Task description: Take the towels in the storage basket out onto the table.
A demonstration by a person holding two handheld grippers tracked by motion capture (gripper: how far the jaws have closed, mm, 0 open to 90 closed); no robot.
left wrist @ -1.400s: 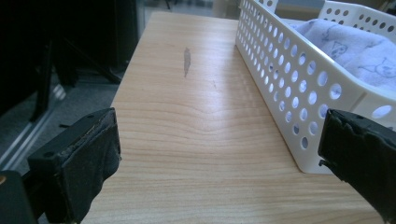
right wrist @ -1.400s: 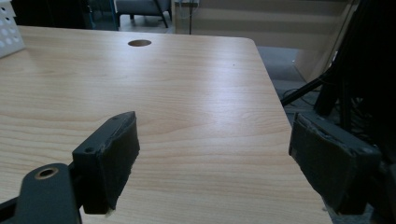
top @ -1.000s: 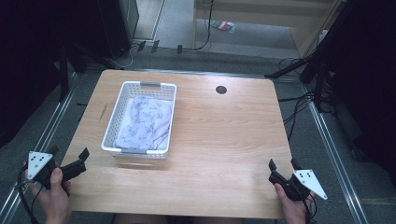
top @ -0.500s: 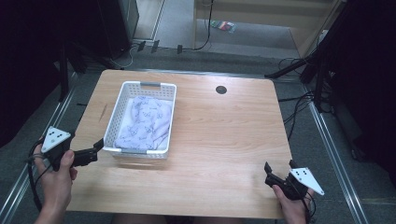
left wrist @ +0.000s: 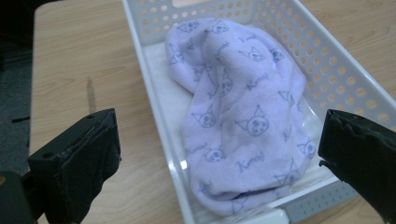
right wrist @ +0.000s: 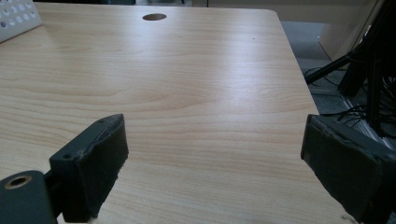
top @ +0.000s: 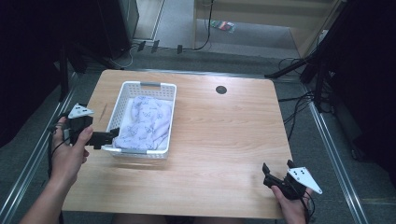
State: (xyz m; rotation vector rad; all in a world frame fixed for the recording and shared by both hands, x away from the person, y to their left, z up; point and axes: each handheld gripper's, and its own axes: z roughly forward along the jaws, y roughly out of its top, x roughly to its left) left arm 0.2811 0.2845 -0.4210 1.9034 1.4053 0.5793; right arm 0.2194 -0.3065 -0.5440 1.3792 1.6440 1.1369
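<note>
A white perforated basket point(top: 122, 95) stands on the left half of the wooden table point(top: 224, 140). A lilac cloth point(top: 145, 122) printed with small cat faces lies bunched inside it. My left gripper point(top: 112, 136) is open at the basket's near left corner, its jaws pointing over the rim. In the left gripper view the cloth point(left wrist: 238, 116) lies between and beyond the wide-apart jaws, with the basket point(left wrist: 336, 70) around it. My right gripper point(top: 276, 173) stands open near the table's front right corner, over bare wood, with nothing between its jaws.
A round cable hole point(top: 221, 89) sits near the table's far edge. Cables and dark stands crowd the floor to the right point(top: 308, 93). Metal rails run along both sides of the table. The basket's corner point(right wrist: 16, 16) shows at the upper left of the right gripper view.
My left gripper has moved up and to the right, from the table's front left edge to the basket's near corner. The right gripper has stayed almost still.
</note>
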